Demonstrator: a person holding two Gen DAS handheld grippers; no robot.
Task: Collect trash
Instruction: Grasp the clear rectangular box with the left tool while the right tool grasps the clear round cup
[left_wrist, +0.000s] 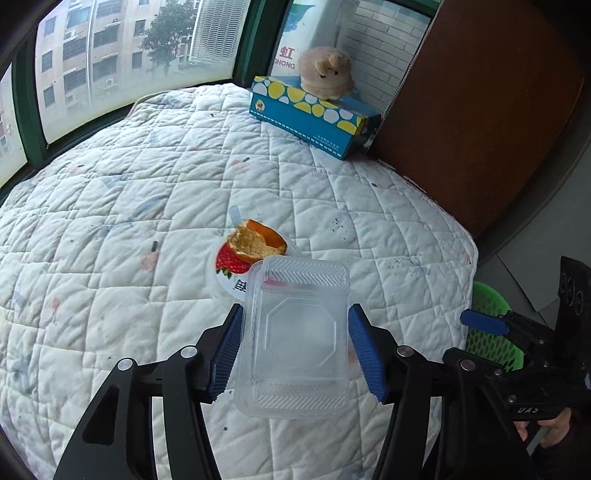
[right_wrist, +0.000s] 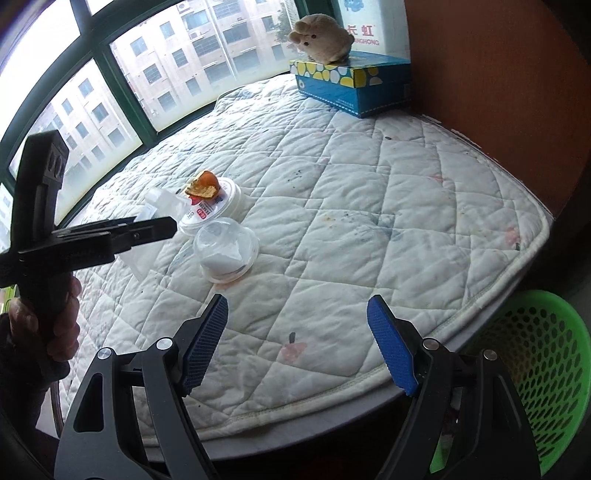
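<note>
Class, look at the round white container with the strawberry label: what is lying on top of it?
A piece of orange peel rests on the white container's lid. In the left wrist view, the clear plastic box covers the lid's near edge, so anything there is hidden.

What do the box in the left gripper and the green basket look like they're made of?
Box: thin clear plastic, glossy; the quilt shows through it, and it has moulded ridges. Left gripper is clamped on its sides. Basket: green plastic by the look, smooth, with a regular moulded grid of holes.

Left tongs (left_wrist: 295, 347) tilted downward, pads clamped, right tongs (right_wrist: 297, 343) tilted downward, jaws spread wide
</note>
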